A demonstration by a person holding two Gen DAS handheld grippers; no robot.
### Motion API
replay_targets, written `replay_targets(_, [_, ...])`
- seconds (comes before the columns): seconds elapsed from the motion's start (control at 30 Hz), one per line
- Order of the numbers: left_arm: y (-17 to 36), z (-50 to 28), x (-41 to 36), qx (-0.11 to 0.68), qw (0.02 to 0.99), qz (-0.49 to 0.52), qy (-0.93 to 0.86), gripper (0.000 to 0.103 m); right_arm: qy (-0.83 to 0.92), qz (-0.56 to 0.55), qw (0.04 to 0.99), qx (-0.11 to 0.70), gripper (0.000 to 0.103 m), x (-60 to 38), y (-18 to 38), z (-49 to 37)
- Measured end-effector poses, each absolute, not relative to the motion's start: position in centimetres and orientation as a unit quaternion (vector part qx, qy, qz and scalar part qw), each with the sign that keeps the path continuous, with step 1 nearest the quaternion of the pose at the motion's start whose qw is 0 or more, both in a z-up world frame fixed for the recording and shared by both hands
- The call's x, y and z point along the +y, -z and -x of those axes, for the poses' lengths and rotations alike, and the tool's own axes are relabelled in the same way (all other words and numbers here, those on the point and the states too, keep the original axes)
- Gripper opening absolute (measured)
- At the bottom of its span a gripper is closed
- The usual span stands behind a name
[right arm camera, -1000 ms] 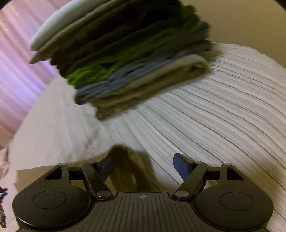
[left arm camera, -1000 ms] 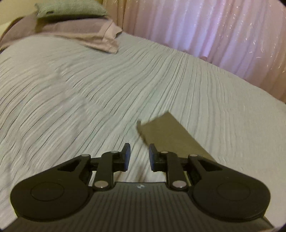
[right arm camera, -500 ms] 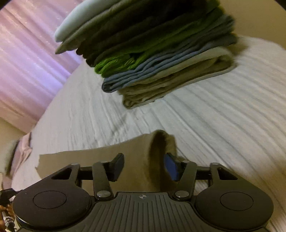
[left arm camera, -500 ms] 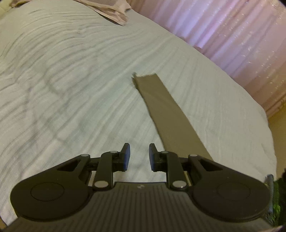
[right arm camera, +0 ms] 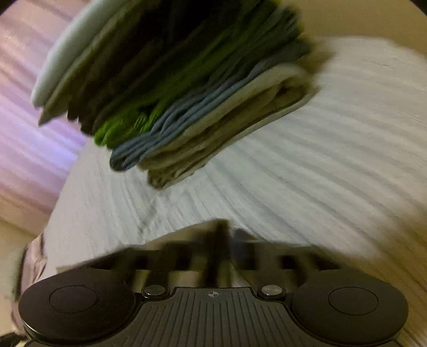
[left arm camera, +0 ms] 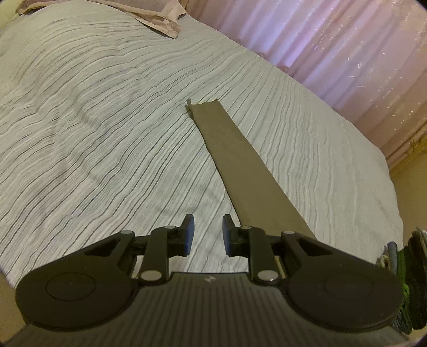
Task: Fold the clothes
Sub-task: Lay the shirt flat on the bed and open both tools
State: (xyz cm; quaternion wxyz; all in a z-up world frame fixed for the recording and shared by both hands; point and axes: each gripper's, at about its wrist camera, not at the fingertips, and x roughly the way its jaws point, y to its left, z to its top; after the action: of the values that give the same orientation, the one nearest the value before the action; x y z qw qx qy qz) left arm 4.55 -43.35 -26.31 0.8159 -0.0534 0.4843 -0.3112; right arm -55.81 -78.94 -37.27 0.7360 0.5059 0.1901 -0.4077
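Jaws of the left gripper (left arm camera: 205,235) are seen set a little apart, with nothing held between them; only the striped bedspread (left arm camera: 106,128) shows through the gap. Just to the right of that gripper, a long, narrow olive-brown garment (left arm camera: 240,165) is laid flat on the bed, stretched from behind the right finger away toward the middle of the bed, where its far end is cut square with a small curled corner. A mauve pillow (left arm camera: 157,13) is seen at the head of the bed, and pink curtains (left arm camera: 347,53) hang along the far side.

The right wrist view is heavily blurred. The right gripper (right arm camera: 225,245) appears drawn nearly together around a raised fold of the same garment (right arm camera: 186,235), but a firm grip cannot be confirmed. Beyond it, a stack of folded clothes (right arm camera: 186,88) in white, dark, green, blue-grey and beige layers rests on the bedspread (right arm camera: 333,165).
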Motion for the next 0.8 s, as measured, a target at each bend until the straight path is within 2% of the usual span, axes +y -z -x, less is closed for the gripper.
replay_targets(0.1, [24.9,-3.5,-41.3,0.486,0.816,0.069,0.306,0.017,0.396,-0.526,0.726,0.198,0.077,-74.8,36.0,59.3])
replay_targets(0.27, [23.3,-1.6,-37.7,0.497,0.81,0.088,0.298,0.017,0.349,-0.607,0.678,0.224,0.077,-65.1,37.8,65.2])
replay_targets(0.37, [23.1,-0.6,-36.3,0.513,0.801,0.094,0.295,0.017,0.337,-0.642,0.661,0.195,0.077,-61.0,38.9,66.5])
replay_targets(0.4, [23.2,-0.4,-36.0,0.517,0.798,0.092,0.295,0.017,0.339,-0.652,0.653,0.181,0.073,-60.3,39.4,66.5])
replay_targets(0.43, [23.3,-0.1,-35.9,0.521,0.795,0.089,0.296,0.017,0.345,-0.66,0.644,0.174,0.06,-60.0,39.8,66.3])
replay_targets(0.47, [23.3,0.2,-35.8,0.525,0.793,0.082,0.298,0.017,0.353,-0.666,0.634,0.174,0.011,-59.9,40.3,65.9])
replay_targets(0.5, [23.4,0.4,-35.8,0.529,0.79,0.076,0.301,0.017,0.364,-0.663,0.629,0.179,0.005,-59.8,40.3,65.6])
replay_targets(0.63, [23.1,0.9,-35.5,0.532,0.78,0.062,0.323,0.017,0.423,-0.62,0.627,0.208,0.005,-59.5,38.7,64.3])
replay_targets(0.77, [22.9,1.2,-34.3,0.535,0.778,0.004,0.328,0.017,0.48,-0.574,0.62,0.237,0.008,-59.2,37.1,63.1])
replay_targets(0.8, [22.8,1.3,-33.8,0.535,0.778,-0.012,0.328,0.018,0.493,-0.561,0.618,0.244,0.018,-59.1,36.7,62.7])
